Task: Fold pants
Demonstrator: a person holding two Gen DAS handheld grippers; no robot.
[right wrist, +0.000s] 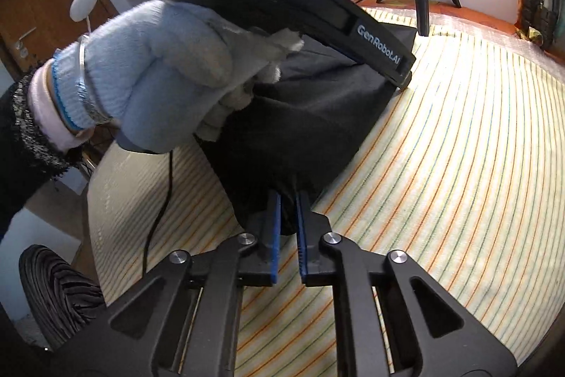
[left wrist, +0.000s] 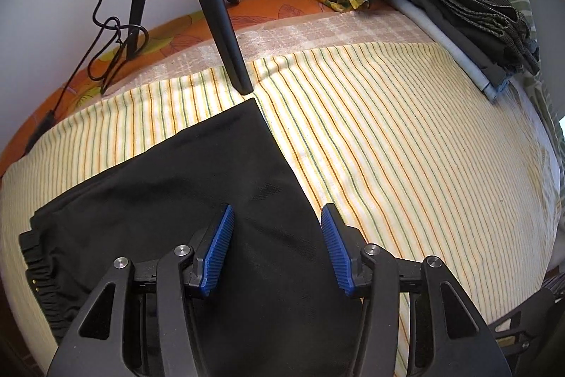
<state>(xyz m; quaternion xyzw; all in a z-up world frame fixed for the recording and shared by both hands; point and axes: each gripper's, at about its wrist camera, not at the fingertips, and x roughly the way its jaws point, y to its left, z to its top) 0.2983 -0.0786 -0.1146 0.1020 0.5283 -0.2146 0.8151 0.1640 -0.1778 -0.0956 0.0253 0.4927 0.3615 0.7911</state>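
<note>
Black pants (left wrist: 197, 186) lie flat on the striped sheet (left wrist: 406, 136) covering the bed, filling the 6 to 9 o'clock part of the left wrist view. Elastic waistband (left wrist: 46, 274) sits at 8 o'clock; one straight edge runs from a corner near frame centre down toward 5 o'clock.

Left gripper (left wrist: 277, 248): jaws spread, blue pads (left wrist: 219, 249) clear of each other. It hangs over that right-hand edge of the pants, left pad over black cloth, right pad over the sheet. Whether the tips touch the fabric, can't tell. In the right wrist view the same tool (right wrist: 406, 78) comes in from 11 o'clock, held by a hand in a light blue knit glove (right wrist: 148, 69), tips down at the pants' far edge by the sheet.

Right gripper (right wrist: 289, 200): jaws pressed nearly together, pinching a bunched fold of the pants (right wrist: 300, 122) between the 2 blue pads. Cloth is gathered up right at the tips, at about 6 o'clock from frame centre.

Black tripod (left wrist: 212, 6) stands on the bed at 12 o'clock in the left view, 1 leg planted just beyond the pants' corner. Stack of folded dark clothes (left wrist: 469, 20) at 2 o'clock, well apart from the pants. Cable (left wrist: 109, 34) loops at 10 o'clock.
</note>
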